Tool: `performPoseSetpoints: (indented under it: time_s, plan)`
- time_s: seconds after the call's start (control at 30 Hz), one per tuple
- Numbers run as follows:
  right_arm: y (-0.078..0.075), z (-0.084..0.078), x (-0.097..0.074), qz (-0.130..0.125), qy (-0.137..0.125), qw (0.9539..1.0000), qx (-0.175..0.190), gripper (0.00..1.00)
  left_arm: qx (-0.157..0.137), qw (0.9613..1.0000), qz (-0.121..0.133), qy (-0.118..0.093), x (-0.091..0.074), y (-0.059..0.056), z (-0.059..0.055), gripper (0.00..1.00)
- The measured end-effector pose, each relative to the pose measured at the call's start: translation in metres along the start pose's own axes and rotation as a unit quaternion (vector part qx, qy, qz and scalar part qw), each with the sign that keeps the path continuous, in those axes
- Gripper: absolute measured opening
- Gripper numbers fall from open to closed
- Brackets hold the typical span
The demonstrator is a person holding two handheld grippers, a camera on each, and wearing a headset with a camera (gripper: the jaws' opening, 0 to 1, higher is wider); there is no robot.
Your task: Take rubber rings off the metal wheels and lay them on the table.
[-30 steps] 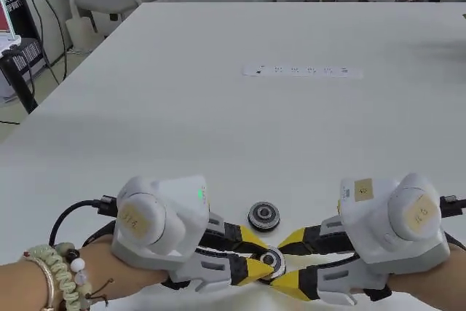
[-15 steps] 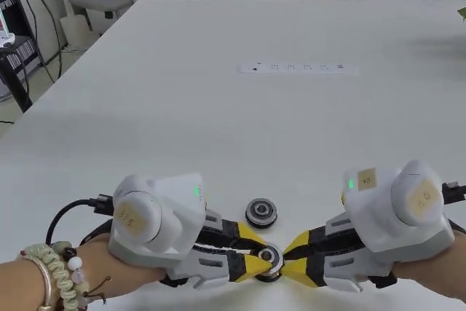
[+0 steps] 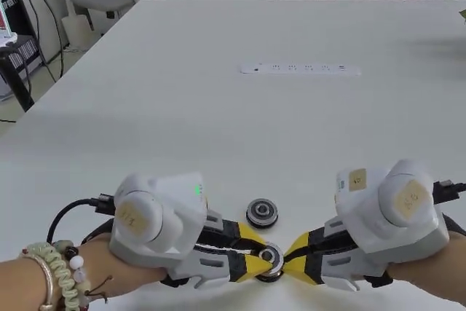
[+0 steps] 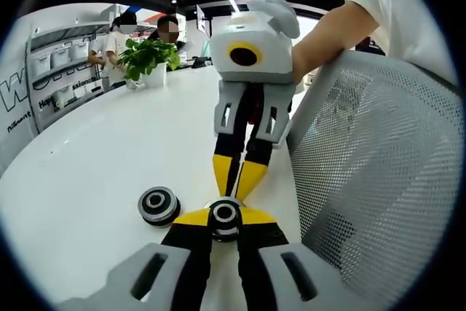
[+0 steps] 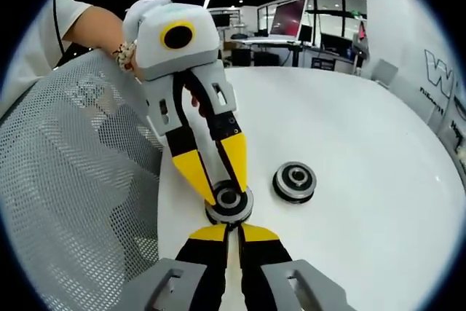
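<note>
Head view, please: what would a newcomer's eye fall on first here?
The left gripper and right gripper meet tip to tip on one small metal wheel at the near edge of the white table. A second wheel lies just beyond them, apart, and a white power strip sits farther out, mid-table.
</note>
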State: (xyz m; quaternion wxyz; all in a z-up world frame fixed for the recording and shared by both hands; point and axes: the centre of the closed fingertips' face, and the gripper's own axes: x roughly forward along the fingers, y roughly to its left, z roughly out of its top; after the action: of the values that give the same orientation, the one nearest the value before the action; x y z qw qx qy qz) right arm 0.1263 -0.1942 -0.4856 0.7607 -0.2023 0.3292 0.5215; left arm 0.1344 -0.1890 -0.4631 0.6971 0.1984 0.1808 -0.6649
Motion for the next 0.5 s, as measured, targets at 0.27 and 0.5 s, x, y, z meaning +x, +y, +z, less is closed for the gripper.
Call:
performPoseSetpoints:
  time_s: [0.27,0.5]
  plan:
    - [-0.0040,-0.0035,-0.0015,0.009,-0.005,0.9922,0.124,0.00,-0.001,1.0000,0.001,0.001,0.0004,0.0003,0.0002,0.07]
    - [-0.0062,-0.0051,-0.0026,0.025,-0.017,0.9696,0.243,0.00,-0.001,1.0000,0.002,0.001,0.0005,0.0005,0.0000,0.07]
